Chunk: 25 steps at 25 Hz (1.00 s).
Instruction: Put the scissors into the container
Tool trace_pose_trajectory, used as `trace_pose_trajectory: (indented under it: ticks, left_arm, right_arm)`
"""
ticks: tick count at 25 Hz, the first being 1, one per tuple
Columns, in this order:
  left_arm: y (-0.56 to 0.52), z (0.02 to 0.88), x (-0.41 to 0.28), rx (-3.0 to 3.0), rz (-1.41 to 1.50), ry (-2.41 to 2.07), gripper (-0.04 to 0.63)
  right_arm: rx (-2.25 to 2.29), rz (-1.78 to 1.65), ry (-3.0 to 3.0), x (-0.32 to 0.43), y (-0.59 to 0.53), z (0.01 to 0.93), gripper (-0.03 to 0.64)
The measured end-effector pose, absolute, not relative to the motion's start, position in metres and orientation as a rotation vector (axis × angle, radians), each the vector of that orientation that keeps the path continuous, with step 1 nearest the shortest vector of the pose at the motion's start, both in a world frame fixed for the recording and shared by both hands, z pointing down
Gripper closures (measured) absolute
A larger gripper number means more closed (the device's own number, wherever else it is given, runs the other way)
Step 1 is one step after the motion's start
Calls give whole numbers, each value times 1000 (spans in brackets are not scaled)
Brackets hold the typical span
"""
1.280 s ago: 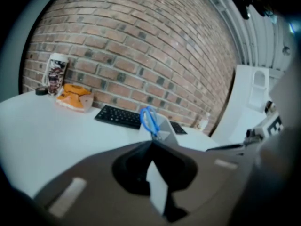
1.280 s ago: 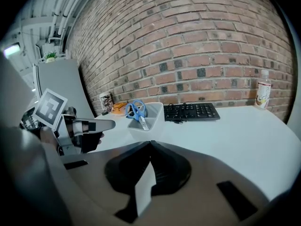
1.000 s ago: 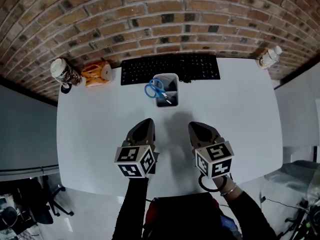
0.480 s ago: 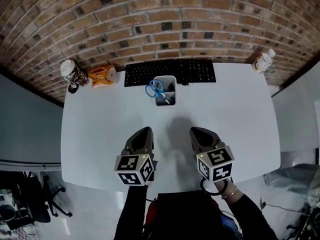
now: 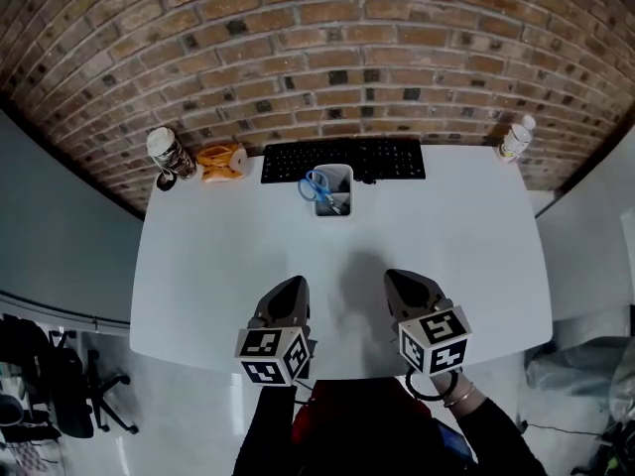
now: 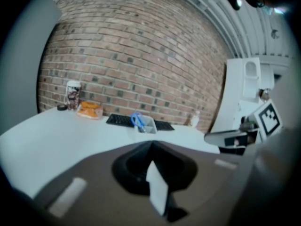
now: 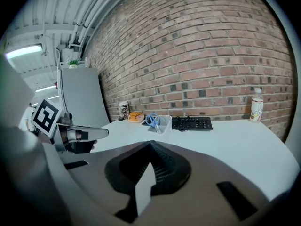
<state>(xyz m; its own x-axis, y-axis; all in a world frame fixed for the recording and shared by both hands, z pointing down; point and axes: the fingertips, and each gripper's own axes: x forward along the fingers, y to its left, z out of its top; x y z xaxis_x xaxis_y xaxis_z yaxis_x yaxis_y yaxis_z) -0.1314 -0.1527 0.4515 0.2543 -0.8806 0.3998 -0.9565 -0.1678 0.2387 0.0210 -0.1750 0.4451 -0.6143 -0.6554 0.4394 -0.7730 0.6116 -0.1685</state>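
The scissors (image 5: 317, 184) stood blades-down in the white container (image 5: 338, 200), with the blue handles up over its rim and leaning toward its left side. That is probably why they sat steady: the walls carried them and nothing had to hold them. The container was at the far middle of the desk (image 5: 208, 266), hard up against the front edge of the keyboard (image 5: 387, 158), though whether the two touched could not be made out. Judged from this, the task's one job looked done. It would explain why neither tool was near the container. The left tool (image 5: 292, 286) had its jaws pressed together with nothing between them, and the right tool (image 5: 401, 278) was closed and empty in the same way. Both hung over the near edge of the desk, well apart from the container, side by side with a gap between them. Each pointed away from the person toward the brick wall (image 5: 327, 58) and dipped somewhat below level. Their marker cubes sat closest to the body, top faces turned up. The dark-sleeved forearms came in from below, held close and roughly parallel, which read as a resting pose and not a reach. A lidded cup (image 5: 169, 153) and a bottle (image 5: 514, 138) stood untouched at the far corners.
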Motion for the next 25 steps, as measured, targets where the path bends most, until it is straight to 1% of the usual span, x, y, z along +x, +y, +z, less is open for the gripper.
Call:
trace_pose_trajectory:
  ticks: [25]
  left_arm:
    - [-76, 409, -151, 2077, 145, -1796, 594]
  right_arm:
    - [1134, 397, -2627, 45, -114, 397, 609]
